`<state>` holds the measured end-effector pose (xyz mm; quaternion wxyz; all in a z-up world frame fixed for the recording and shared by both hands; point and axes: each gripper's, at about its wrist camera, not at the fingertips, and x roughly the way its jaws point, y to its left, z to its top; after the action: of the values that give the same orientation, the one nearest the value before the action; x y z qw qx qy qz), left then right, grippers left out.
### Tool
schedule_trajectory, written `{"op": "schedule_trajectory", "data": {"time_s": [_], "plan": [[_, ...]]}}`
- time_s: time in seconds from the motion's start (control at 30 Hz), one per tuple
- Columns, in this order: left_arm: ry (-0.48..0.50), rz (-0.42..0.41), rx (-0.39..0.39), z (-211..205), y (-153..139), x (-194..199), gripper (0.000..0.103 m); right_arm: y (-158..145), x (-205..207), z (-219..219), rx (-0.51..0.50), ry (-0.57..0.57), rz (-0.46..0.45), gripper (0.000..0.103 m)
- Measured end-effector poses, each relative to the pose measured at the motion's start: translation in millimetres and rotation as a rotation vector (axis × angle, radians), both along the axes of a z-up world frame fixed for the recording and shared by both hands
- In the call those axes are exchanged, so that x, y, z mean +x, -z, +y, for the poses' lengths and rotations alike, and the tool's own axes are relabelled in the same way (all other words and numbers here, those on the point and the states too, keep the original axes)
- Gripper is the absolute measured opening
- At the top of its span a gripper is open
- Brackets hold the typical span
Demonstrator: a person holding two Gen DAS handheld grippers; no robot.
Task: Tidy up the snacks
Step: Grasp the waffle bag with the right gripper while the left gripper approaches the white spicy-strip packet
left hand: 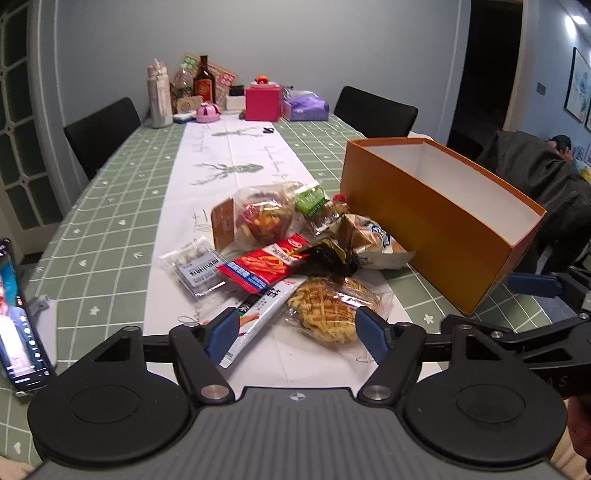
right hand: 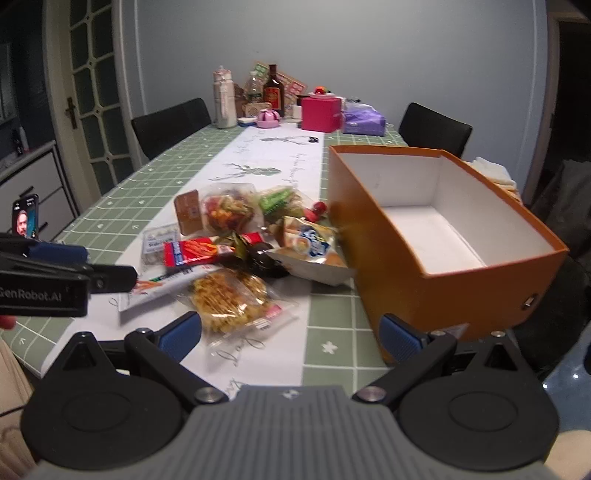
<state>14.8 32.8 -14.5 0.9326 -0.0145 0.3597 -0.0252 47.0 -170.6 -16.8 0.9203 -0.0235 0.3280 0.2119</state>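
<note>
On the worktop (left hand: 110,206) beside the empty orange box (right hand: 436,236), the snacks (left hand: 280,251) lie heaped. Both hand-held grippers, left (left hand: 297,334) and right (right hand: 291,334), hang spread and empty. Pinching one overlapping packet could drag its neighbours along or crush the waffle (left hand: 332,310).

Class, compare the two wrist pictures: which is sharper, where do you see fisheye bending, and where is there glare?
Left wrist view: sharp; the door frame bows at the edge, and a ceiling light flares top right. Right wrist view: softer, with the orange box and snack pile slightly smeared; the door curves too.
</note>
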Motion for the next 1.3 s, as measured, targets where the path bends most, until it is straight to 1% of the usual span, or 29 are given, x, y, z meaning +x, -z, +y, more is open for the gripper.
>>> {"op": "schedule_trajectory", "data": {"time_s": [0.07,0.2,0.33,0.47,0.6,0.7,0.77,1.0,1.13,1.3], "plan": [[0.014,0.007,0.001,3.9,7.0,5.1,0.082,5.6,8.3,5.2,0.011,-0.027,-0.007,0.100],[0.047,0.011,0.006,13.3,19.5,15.9,0.083,17.6,30.4,17.3,-0.001,-0.074,0.039,0.100],[0.073,0.017,0.033,26.5,29.1,27.4,0.083,30.4,49.0,32.6,-0.035,-0.113,0.074,0.100],[0.107,0.026,0.067,36.8,38.8,38.9,0.083,39.7,62.4,47.7,-0.071,-0.153,0.090,0.100],[0.138,0.024,0.065,41.5,43.4,47.3,0.083,47.4,76.1,62.0,-0.094,-0.186,0.099,0.100],[0.142,0.043,0.078,41.5,48.9,54.8,0.083,53.6,85.6,72.6,-0.132,-0.211,0.109,0.100],[0.150,0.058,0.073,43.0,52.2,58.1,0.083,57.4,91.7,78.1,-0.155,-0.239,0.116,0.100],[0.143,0.092,0.066,54.6,59.5,66.9,0.083,66.3,106.1,85.6,-0.139,-0.299,0.136,0.099],[0.158,0.111,0.071,56.7,65.1,73.1,0.083,72.8,109.7,83.9,-0.106,-0.303,0.163,0.099],[0.200,0.148,0.054,54.6,74.3,81.2,0.083,76.5,109.5,75.5,-0.064,-0.303,0.187,0.098]]}}
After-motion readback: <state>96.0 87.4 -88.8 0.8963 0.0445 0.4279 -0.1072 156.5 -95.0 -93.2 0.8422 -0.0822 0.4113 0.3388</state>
